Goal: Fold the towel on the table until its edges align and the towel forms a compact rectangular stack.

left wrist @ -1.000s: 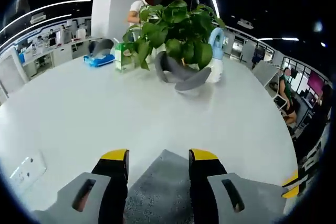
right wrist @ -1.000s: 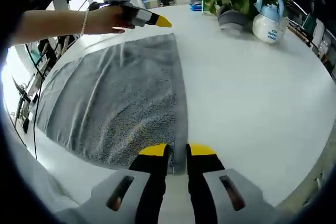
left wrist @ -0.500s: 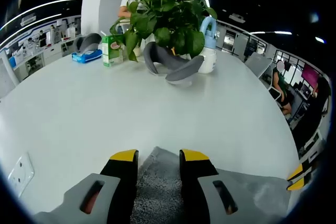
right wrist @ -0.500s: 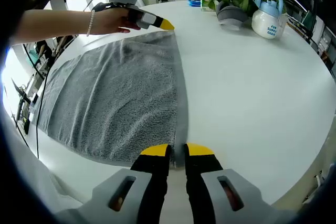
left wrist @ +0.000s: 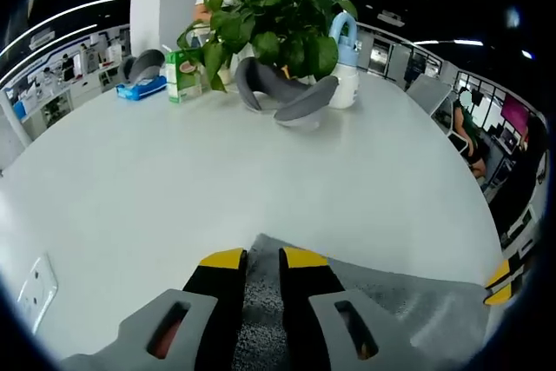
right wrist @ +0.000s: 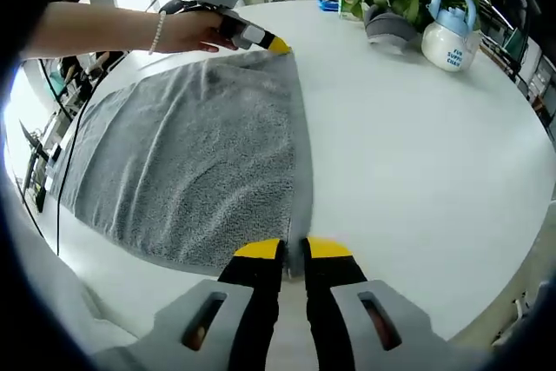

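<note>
A grey towel (right wrist: 195, 167) lies spread flat on the white table (right wrist: 417, 154). In the right gripper view my right gripper (right wrist: 294, 251) is shut on the towel's near corner. At the far corner the left gripper (right wrist: 265, 41), held by a person's hand, pinches the same edge. From the left gripper view, my left gripper (left wrist: 261, 259) is shut on the towel corner (left wrist: 261, 249), with more towel (left wrist: 408, 301) running off to the lower right. The yellow tips of the right gripper (left wrist: 499, 282) peek in at the right edge.
A potted plant (left wrist: 269, 32), a grey curved holder (left wrist: 287, 97), a blue-and-white kettle (right wrist: 450, 32), a green carton (left wrist: 181, 76) and a blue tissue box (left wrist: 143, 89) stand at the table's far side. A wall-socket plate (left wrist: 30, 288) lies left of the left gripper. People sit in the office behind.
My left gripper's jaws have closed onto the towel's far corner, having stood apart a second ago. The right gripper stays shut on the near corner; both views shifted slightly.
</note>
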`<action>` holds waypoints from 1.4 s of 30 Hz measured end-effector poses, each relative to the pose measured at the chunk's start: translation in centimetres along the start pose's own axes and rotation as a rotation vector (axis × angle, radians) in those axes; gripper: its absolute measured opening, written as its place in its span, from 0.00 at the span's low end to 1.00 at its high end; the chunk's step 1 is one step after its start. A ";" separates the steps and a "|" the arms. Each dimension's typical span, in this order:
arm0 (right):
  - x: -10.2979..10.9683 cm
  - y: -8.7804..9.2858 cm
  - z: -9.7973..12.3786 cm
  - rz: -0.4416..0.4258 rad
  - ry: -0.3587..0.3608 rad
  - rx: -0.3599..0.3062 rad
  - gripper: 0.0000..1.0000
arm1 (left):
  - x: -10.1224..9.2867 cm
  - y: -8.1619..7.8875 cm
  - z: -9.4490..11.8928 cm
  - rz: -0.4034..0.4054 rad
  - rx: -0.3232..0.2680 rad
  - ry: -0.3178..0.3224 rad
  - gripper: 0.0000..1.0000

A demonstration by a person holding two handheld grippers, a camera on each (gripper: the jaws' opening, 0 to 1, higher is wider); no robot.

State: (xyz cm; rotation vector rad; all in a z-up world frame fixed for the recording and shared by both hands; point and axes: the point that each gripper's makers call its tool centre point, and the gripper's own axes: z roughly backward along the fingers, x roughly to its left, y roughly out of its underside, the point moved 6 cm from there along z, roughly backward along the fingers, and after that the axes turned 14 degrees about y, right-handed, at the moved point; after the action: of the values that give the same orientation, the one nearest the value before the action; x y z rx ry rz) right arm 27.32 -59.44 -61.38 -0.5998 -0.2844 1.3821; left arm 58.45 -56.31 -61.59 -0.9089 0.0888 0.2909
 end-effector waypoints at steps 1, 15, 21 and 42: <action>0.0 -0.1 0.0 0.002 -0.002 0.000 0.06 | -0.1 0.0 0.0 -0.008 0.000 -0.001 0.14; 0.4 -0.3 -0.1 -0.006 -0.027 0.005 0.00 | -0.3 0.0 0.4 0.034 0.025 0.006 0.06; 0.2 -0.5 0.4 -0.021 -0.036 -0.005 0.00 | -0.7 -0.7 1.4 0.020 0.019 0.003 0.05; -0.6 -2.3 3.3 -0.101 -0.060 -0.109 0.00 | -2.2 -4.5 5.5 -0.003 -0.051 -0.048 0.05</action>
State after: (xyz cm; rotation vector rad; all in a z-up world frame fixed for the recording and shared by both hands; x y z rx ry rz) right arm 27.43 -59.40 -57.29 -0.6259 -0.4352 1.2945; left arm 57.35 -55.11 -54.33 -0.9516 0.0360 0.3134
